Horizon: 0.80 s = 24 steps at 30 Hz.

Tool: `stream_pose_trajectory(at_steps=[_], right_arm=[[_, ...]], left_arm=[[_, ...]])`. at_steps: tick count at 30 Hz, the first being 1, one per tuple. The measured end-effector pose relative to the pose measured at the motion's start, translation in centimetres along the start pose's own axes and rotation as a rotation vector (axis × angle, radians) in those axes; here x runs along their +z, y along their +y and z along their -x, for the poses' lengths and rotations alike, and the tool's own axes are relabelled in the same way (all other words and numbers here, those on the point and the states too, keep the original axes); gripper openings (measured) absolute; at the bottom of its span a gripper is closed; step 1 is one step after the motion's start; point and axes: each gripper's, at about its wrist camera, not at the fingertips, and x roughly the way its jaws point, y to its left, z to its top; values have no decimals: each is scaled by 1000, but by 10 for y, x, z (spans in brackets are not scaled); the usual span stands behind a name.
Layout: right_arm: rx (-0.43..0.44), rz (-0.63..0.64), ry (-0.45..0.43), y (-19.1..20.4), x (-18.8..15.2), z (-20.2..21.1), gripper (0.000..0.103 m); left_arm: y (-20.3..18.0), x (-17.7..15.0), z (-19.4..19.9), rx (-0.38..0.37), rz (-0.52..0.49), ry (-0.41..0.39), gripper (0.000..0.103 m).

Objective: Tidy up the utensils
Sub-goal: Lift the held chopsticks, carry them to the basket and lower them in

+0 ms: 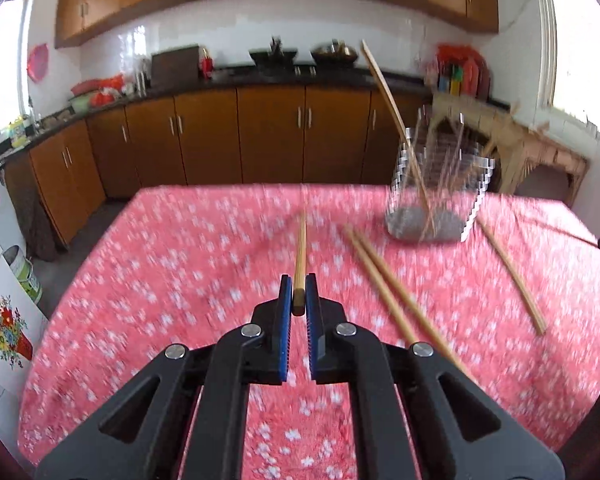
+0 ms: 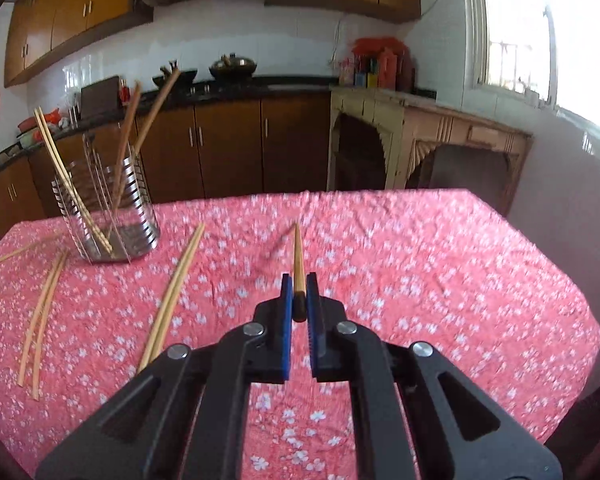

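From my seat I read the tablecloth [image 2: 420, 264] as salmon pink with small white blossoms; the chopsticks [image 2: 172, 296] at ten o'clock are pale bamboo tan; the slotted holder [image 2: 108, 208] is shiny silver; both grippers' pads [image 1: 286, 312] are blue on black bodies; the lower cabinets [image 1: 204, 136] at twelve are honey brown.

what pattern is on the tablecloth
Pinkish red with small white flowers on the tablecloth, sharpest in the right wrist view.
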Motion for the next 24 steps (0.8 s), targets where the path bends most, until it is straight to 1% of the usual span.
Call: stream_pose_trajectory(at_steps=[6,10,16,24], right_arm=[[16,-14,-97,-2,34,14,8],[27,-30,-135,-3,50,21,8],[45,-55,-183,-4,72,29,8],[83,-70,-219,-3,92,41,8]], left_arm=[[13,40,19,25,76,-128,7],[20,60,29,33,111,-193,7],[27,82,36,32,132,-236,7],[23,90,40,32,136,-255,7]])
